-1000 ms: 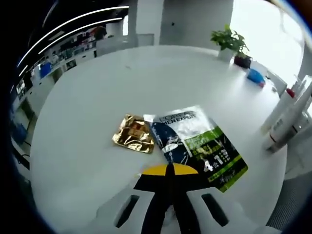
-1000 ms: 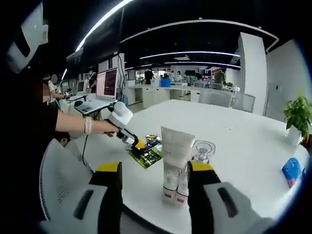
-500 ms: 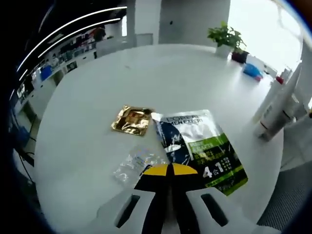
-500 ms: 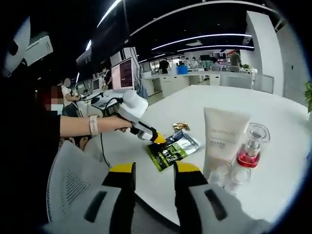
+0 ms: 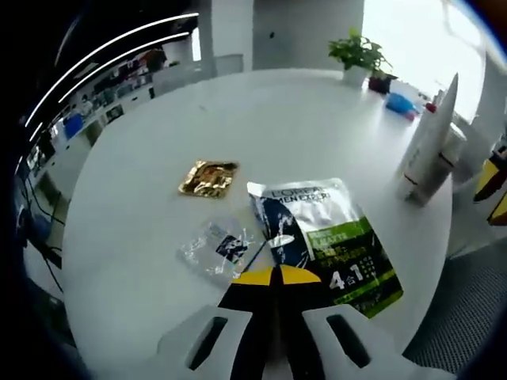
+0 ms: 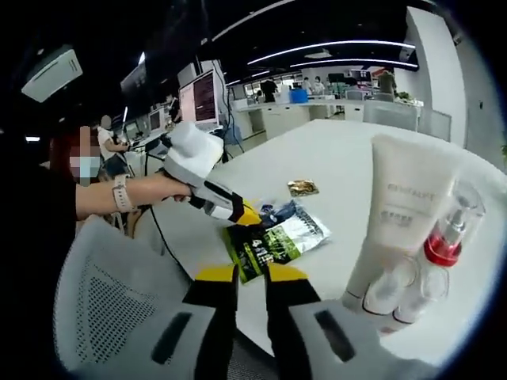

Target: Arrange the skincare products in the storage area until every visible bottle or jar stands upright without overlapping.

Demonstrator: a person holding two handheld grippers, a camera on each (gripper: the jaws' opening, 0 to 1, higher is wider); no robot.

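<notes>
While level above the table (image 5: 142, 158), left hand-held gripper (image 5: 276, 275), jaws together.

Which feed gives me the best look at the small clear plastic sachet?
The left gripper view: the small clear plastic sachet lies flat and unobstructed on the white table, beside the green-and-white face-mask packet. In the right gripper view, the spot is too small and blocked to make it out.

Potted plant (image 5: 356, 55) standing at far edge of white table (image 5: 277, 127); blue packet (image 5: 398, 103) lying near it. Monitors (image 6: 202, 99) glowing behind; mesh chair (image 6: 103, 293) sitting nearest.
</notes>
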